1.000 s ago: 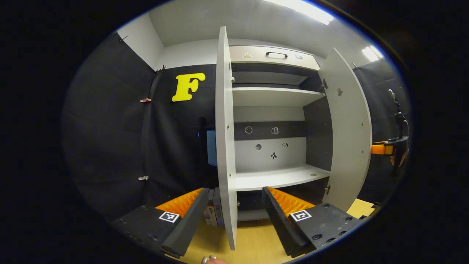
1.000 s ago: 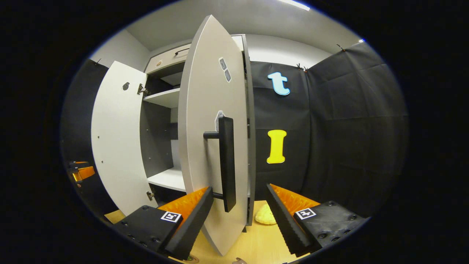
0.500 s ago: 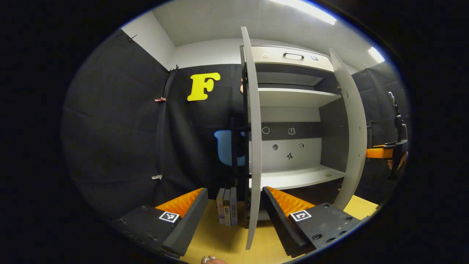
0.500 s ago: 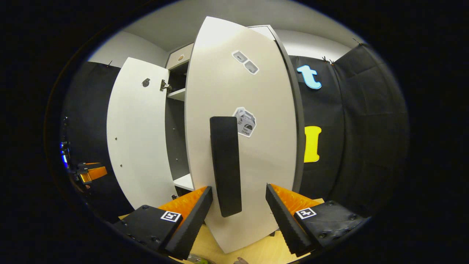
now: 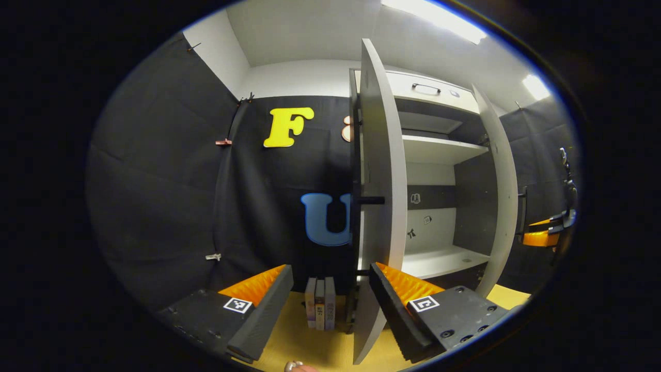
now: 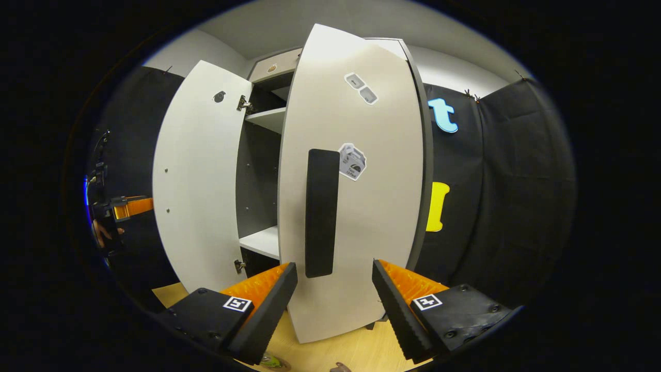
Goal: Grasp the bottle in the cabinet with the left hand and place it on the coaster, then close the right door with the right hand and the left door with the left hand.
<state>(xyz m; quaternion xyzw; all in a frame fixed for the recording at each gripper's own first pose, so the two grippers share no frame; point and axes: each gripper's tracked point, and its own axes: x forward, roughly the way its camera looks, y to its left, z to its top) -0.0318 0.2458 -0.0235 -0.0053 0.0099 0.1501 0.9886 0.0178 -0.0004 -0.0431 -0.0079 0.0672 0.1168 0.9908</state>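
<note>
**Door-closing stage, both grippers empty**

Since the cabinet shelves (image 5: 439, 261) look bare, the bottle is judged already out; where it sits now I cannot tell (a greenish sliver at the bottom rim of the right gripper view is too cut off to call bottle or coaster).

- Right gripper (image 6: 334, 302): fingers spread, holding nothing. It points straight at the right door (image 6: 356, 206), with the long black handle (image 6: 321, 212) centred above the gap between its fingers. Whether a fingertip touches the panel is unclear. That square-on aim suits a flat push on the door face.
- Right door stands partly swung in but not flush; shelf edges show past its free edge.
- Left gripper (image 5: 330, 305): also released and empty. The left door (image 5: 379, 206) is seen nearly edge-on, its bottom edge between the 2 fingers, and its black handle bar (image 5: 369, 200) sticks out to the side. Standing by the free edge suits the second push, I'd judge.
- 3 small boxes (image 5: 320, 310) stand on the wooden tabletop (image 5: 310, 346) beside the left door's lower edge.

Risk: the doors could clash if both swing together.
</note>
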